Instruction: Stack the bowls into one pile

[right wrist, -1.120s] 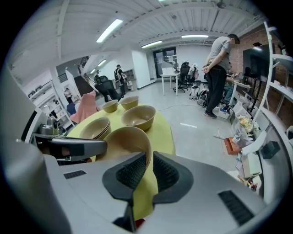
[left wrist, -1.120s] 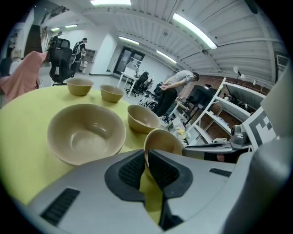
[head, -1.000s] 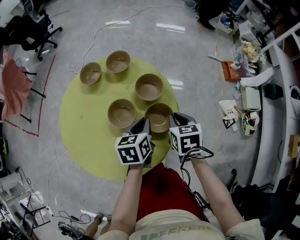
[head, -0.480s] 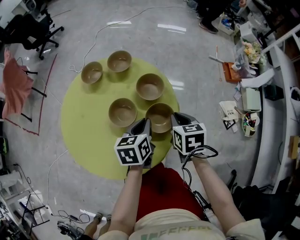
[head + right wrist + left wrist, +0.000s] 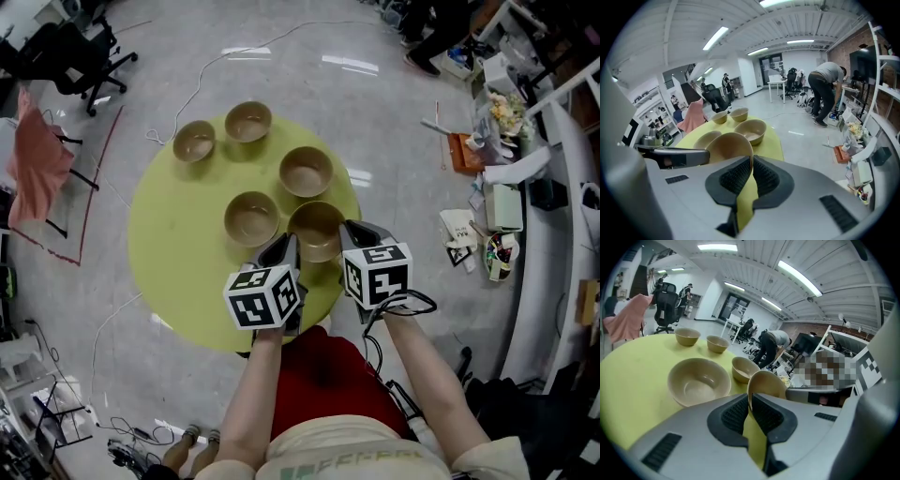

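Five tan bowls sit on a round yellow-green table [image 5: 178,244]. The nearest bowl [image 5: 317,230] lies between my two grippers. My left gripper [image 5: 289,246] is shut on its left rim, and my right gripper [image 5: 349,232] is shut on its right rim. In the left gripper view the held bowl [image 5: 766,383] has its rim running in between the dark pads [image 5: 736,416]. In the right gripper view the same bowl [image 5: 729,145] enters that gripper [image 5: 752,161]. A second bowl [image 5: 251,217] stands just left of it. Three more bowls [image 5: 306,171], [image 5: 248,121], [image 5: 194,141] stand further back.
An office chair [image 5: 70,56] and a pink cloth [image 5: 33,164] stand at the left beyond the table. Cables trail across the floor. Cluttered shelves and boxes [image 5: 497,206] line the right side. A person [image 5: 825,89] bends over at the far right.
The head view has shifted slightly, so the table sits a bit higher and further right. Both grippers stay on the nearest bowl's rim, with little movement.
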Motion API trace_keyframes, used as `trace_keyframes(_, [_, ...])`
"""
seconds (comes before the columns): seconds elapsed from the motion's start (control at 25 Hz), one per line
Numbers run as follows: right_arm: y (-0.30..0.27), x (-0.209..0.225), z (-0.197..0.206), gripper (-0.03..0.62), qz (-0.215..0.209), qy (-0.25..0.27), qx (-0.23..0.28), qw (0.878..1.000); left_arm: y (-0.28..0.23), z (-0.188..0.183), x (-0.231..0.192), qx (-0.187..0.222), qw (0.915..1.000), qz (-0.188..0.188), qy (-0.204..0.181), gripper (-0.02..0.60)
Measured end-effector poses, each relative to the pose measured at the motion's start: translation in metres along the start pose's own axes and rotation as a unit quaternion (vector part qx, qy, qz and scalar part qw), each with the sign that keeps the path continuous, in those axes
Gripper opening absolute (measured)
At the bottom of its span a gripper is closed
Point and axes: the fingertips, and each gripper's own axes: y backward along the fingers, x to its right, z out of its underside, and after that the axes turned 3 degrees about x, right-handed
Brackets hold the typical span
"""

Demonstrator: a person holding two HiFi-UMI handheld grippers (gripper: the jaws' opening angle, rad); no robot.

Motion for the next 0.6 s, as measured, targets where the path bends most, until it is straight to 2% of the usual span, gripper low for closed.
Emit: trace_keyframes(0.6, [0.022, -0.059, -0.031, 0.038, -0.034, 0.037, 0.035, 0.998, 0.063, -0.03, -0.016, 0.045, 0.9986, -0.028, 0.0, 0.04])
